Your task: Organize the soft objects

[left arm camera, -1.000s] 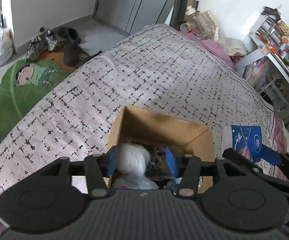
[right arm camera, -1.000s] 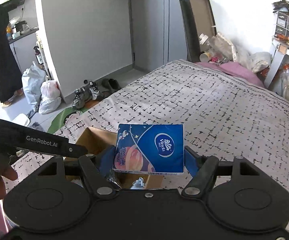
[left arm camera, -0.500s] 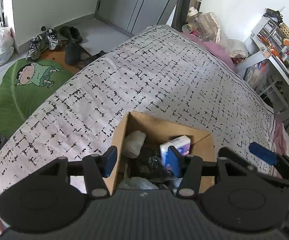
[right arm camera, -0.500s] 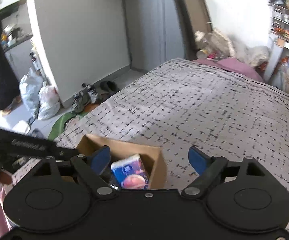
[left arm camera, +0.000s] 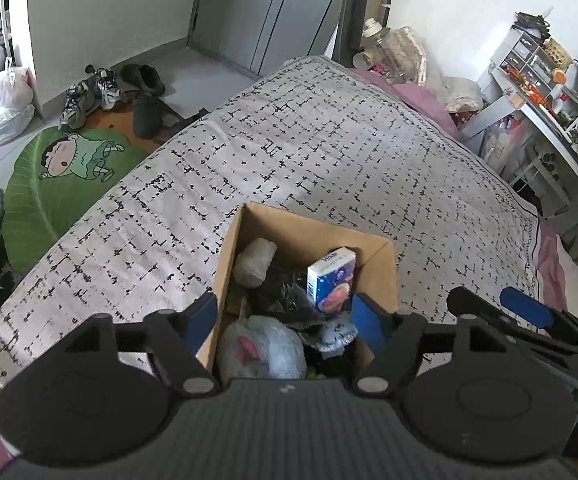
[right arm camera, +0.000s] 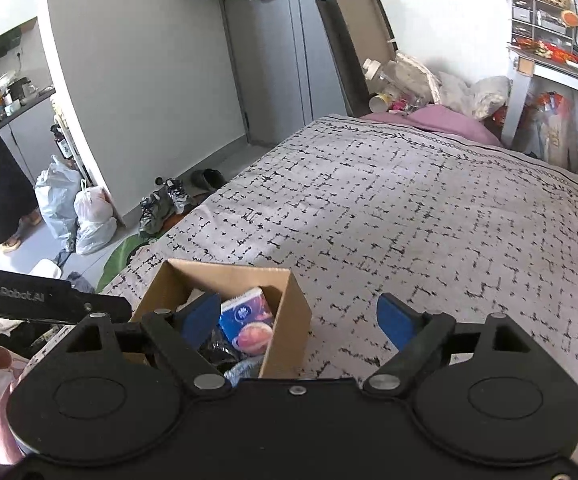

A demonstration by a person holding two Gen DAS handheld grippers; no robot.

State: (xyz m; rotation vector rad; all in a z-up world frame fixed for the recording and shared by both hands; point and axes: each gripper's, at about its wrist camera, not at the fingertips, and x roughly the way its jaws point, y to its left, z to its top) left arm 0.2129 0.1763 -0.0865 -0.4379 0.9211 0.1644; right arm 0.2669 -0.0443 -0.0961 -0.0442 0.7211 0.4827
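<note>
A brown cardboard box [left arm camera: 313, 232] [right arm camera: 285, 304] stands on the patterned bedspread [left arm camera: 309, 160]. In it lie a blue tissue pack [left arm camera: 332, 280] [right arm camera: 249, 322], a whitish wrapped bundle [left arm camera: 255, 262], a black item [left arm camera: 285, 292] and a grey plush toy [left arm camera: 261, 350]. My left gripper [left arm camera: 283, 320] is open and empty, just above the box's near end. My right gripper [right arm camera: 301, 318] is open and empty, above the box's right wall; its blue fingertip [left arm camera: 527, 312] shows in the left wrist view.
Shoes [left arm camera: 89, 96] and a green cartoon rug [left arm camera: 61, 176] lie on the floor left of the bed. White bags [right arm camera: 85, 216] stand by the wall. Pink pillows and clutter [right arm camera: 449, 116] sit at the bed's head. Shelves [left arm camera: 549, 92] stand at the right.
My right gripper opened and let the blue tissue pack drop into the box, then drew back to the right. My left gripper let go of the whitish bundle and rose a little.
</note>
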